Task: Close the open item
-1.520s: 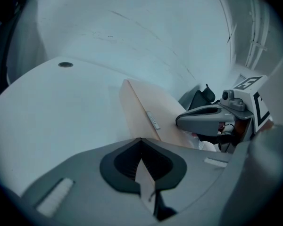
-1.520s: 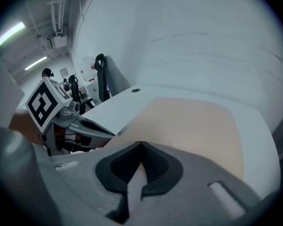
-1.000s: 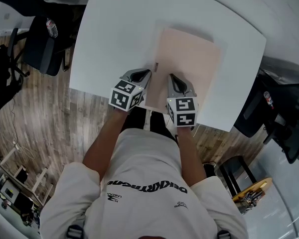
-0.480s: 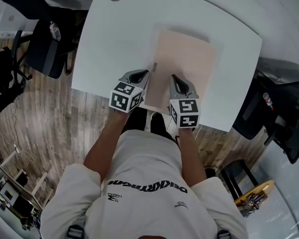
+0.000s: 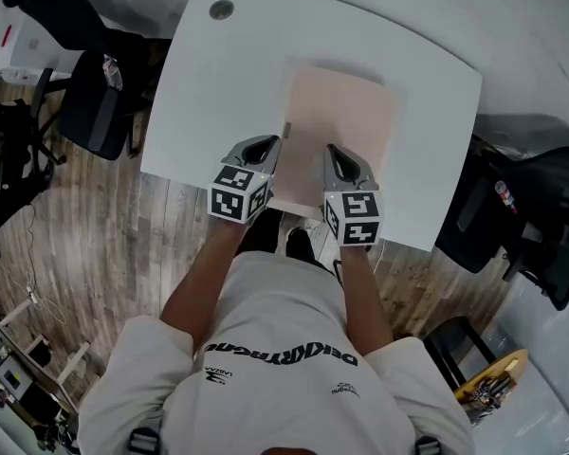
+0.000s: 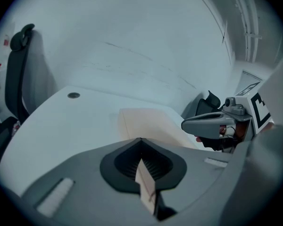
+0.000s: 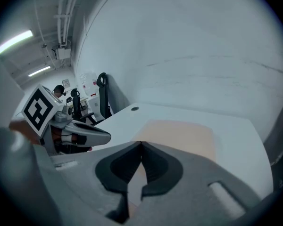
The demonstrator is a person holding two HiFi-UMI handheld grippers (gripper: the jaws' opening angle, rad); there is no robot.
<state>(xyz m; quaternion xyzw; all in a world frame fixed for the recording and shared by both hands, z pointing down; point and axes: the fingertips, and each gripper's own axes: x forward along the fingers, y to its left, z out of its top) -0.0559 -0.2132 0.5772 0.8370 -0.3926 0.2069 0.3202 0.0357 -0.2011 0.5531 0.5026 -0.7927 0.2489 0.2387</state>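
A pale pink folder lies flat on the white table, its near edge at the table's front. My left gripper is at the folder's left edge, shut on a thin pink sheet edge that stands between its jaws. My right gripper rests over the folder's near part with its jaws together; the folder shows beyond them and nothing shows clearly between them. Each gripper appears in the other's view: the right gripper and the left gripper.
A round cable hole sits at the table's far left corner. A black office chair stands left of the table, and another black chair to its right. A wall runs behind the table's far edge.
The head view has shifted slightly, so the table sits lower and more to the left. Both grippers stay at the folder's near end, barely moved.
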